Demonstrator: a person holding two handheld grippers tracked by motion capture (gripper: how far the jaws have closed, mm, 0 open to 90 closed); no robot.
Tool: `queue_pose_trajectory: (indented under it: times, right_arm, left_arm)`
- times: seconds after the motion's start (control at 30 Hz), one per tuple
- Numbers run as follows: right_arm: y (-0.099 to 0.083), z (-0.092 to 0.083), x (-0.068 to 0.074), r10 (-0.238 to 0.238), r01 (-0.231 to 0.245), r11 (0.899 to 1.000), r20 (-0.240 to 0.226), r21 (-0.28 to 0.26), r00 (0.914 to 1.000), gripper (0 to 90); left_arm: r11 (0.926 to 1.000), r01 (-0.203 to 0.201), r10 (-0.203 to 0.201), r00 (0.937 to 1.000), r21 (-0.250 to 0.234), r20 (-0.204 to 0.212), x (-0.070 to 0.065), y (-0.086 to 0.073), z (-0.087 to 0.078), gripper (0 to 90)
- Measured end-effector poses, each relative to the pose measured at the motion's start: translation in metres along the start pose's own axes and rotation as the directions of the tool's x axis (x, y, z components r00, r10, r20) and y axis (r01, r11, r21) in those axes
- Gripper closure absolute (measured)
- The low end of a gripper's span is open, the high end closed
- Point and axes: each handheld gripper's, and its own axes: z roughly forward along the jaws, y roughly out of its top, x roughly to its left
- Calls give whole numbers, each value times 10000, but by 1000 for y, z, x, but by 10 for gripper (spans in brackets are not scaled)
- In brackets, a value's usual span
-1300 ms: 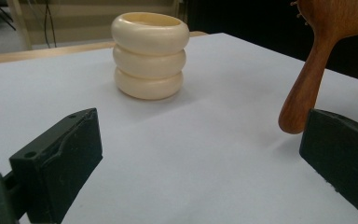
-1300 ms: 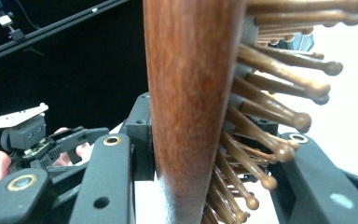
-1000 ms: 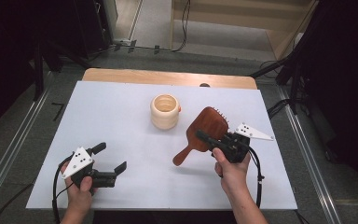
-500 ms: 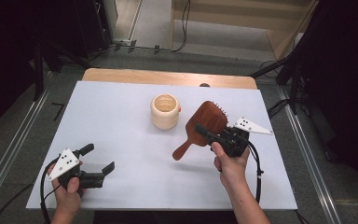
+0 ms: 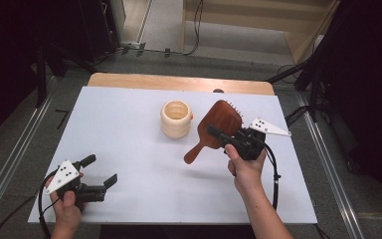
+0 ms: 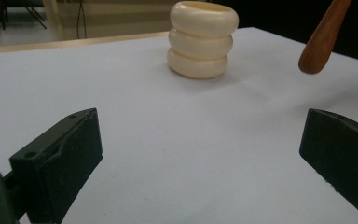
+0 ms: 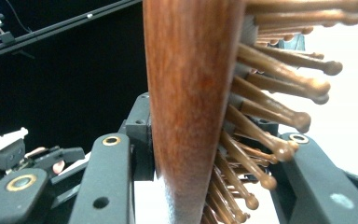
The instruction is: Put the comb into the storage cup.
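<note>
A wooden paddle hairbrush (image 5: 218,127), reddish-brown with a smooth oval back and rows of round-tipped wooden bristles, is held tilted above the white table (image 5: 129,119), just right of a cream holder (image 5: 176,118) shaped like three stacked rings. The right gripper (image 5: 219,134) clamps the brush head, one black jaw on its back and one seemingly among the bristles. The handle's rounded end points down toward the table, below and right of the holder. Well left of the holder, near the table's front edge, the left gripper (image 5: 99,170) stands wide apart, empty.
</note>
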Motion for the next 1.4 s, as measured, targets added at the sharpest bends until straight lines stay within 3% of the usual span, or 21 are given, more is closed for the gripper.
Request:
queue_pose_trajectory:
  times: [1.4]
  right_arm:
    - [46, 29, -9, -498, 514, 9968, 277, -614, 9984, 541]
  left_arm:
    - [9997, 256, -254, 9993, -51, 265, 2, -2, 0, 0]
